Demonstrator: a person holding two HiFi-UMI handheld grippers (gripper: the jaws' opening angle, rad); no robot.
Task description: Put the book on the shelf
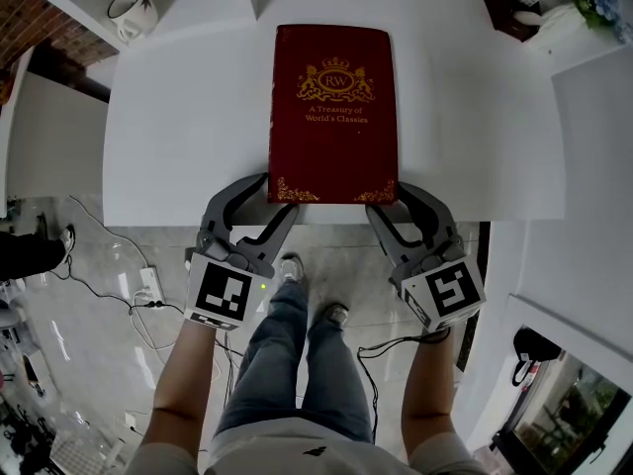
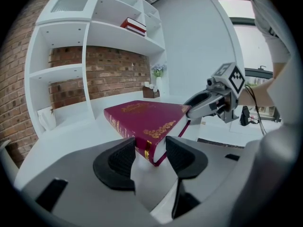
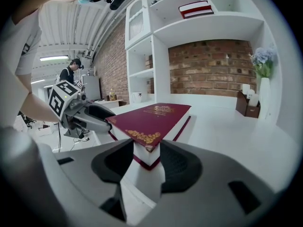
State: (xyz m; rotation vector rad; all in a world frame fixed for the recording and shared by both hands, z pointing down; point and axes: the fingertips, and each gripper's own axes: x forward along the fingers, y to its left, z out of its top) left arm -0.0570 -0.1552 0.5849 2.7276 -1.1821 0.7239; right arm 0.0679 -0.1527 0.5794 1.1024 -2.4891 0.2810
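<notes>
A dark red hardback book (image 1: 331, 107) with gold print lies flat on the white table (image 1: 168, 146), its near edge close to the table's front. My left gripper (image 1: 279, 194) is shut on the book's near-left corner (image 2: 150, 148), one pad against the spine and the other against the bottom page edge. My right gripper (image 1: 388, 198) grips the near-right corner (image 3: 146, 148) the same way. Each gripper also shows in the other's view: the right gripper (image 2: 213, 100) and the left gripper (image 3: 90, 115). The white shelf unit (image 2: 118, 34) stands behind the table.
A mug (image 1: 132, 10) stands at the table's far left. A brown box (image 3: 246, 103) and a vase of flowers (image 3: 262, 74) sit at the far right. Two books (image 3: 194, 8) lie on an upper shelf. A person (image 3: 71, 72) stands far off.
</notes>
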